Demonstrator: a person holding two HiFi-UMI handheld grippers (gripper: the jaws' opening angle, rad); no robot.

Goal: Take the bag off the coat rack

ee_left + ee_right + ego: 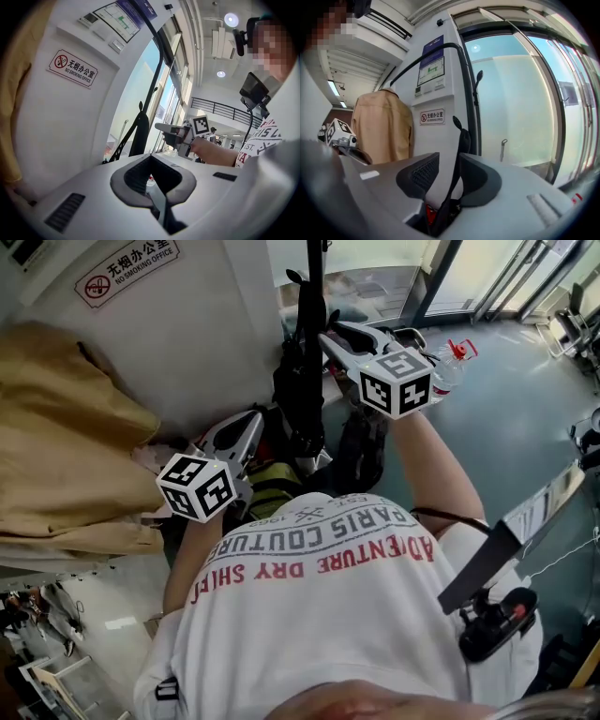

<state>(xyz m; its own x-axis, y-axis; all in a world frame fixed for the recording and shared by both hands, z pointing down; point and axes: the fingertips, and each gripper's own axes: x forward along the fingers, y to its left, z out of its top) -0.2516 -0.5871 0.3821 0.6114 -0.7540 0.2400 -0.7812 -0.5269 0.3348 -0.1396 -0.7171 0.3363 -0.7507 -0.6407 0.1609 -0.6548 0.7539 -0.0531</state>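
A black bag strap (302,371) hangs down the black coat rack pole (314,268); the bag's body (274,486) shows dark with yellow-green parts below it. In the right gripper view the strap (461,140) runs up between the jaws of my right gripper (449,168). It lies against the right pad with a gap to the left pad, so the jaws stand open around it. From the head view, my right gripper (323,338) is at the strap, high on the pole. My left gripper (255,423) is lower left, open and empty (157,176).
A tan coat (66,446) hangs at the left against the white wall with a no-smoking sign (127,270). A water bottle with a red cap (450,367) sits beyond the right gripper. Rack hooks (477,77) stick out near glass doors (520,103).
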